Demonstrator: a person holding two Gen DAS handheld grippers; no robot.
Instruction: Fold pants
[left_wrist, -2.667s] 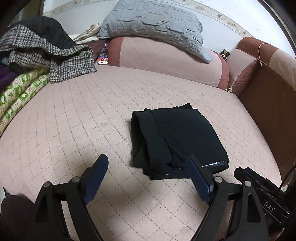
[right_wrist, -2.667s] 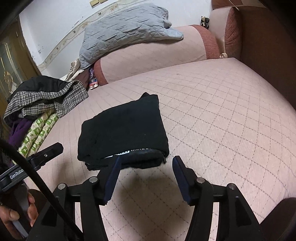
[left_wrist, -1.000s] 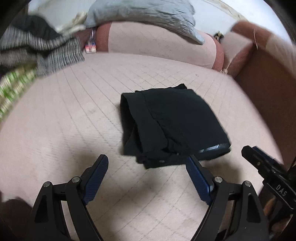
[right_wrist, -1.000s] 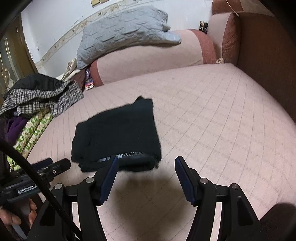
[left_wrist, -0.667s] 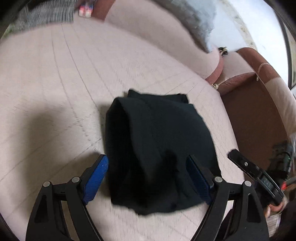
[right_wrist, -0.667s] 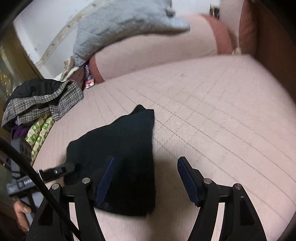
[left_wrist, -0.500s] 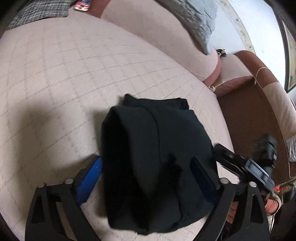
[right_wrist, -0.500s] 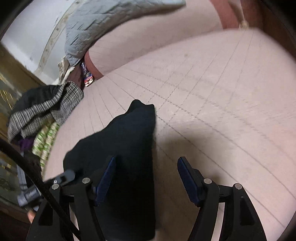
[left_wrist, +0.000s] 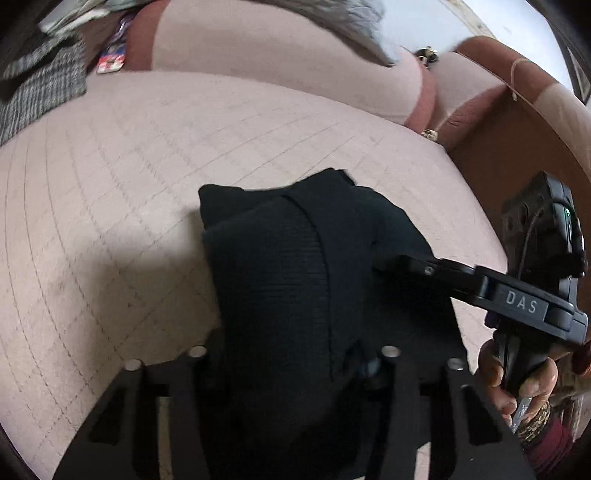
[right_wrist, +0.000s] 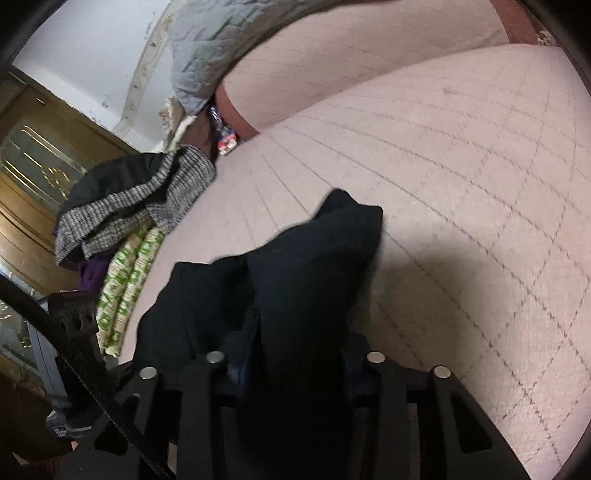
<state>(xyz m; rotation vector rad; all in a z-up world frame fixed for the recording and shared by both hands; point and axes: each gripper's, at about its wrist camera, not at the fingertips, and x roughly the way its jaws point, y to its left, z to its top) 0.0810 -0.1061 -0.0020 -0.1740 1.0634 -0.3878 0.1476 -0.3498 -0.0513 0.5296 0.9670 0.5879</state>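
The folded black pants (left_wrist: 295, 280) lie bunched on the pink quilted bed and fill the space between my left gripper's (left_wrist: 291, 365) jaws, which have closed in on the cloth. In the right wrist view the pants (right_wrist: 295, 280) likewise sit between my right gripper's (right_wrist: 291, 365) jaws, closed on the near edge. The pads of both grippers are hidden under the fabric. The right gripper (left_wrist: 406, 264) also shows in the left wrist view, reaching into the pants from the right side.
The pink quilted bed (left_wrist: 129, 166) stretches beyond the pants. A bolster (left_wrist: 277, 62) and a grey quilted pillow (right_wrist: 214, 51) lie at the head. A pile of clothes (right_wrist: 129, 206) sits at the left. A brown sofa arm (left_wrist: 517, 147) stands at the right.
Both grippers moved forward and down onto the folded pants and closed on the near edge. The cloth now bunches up between the jaws.
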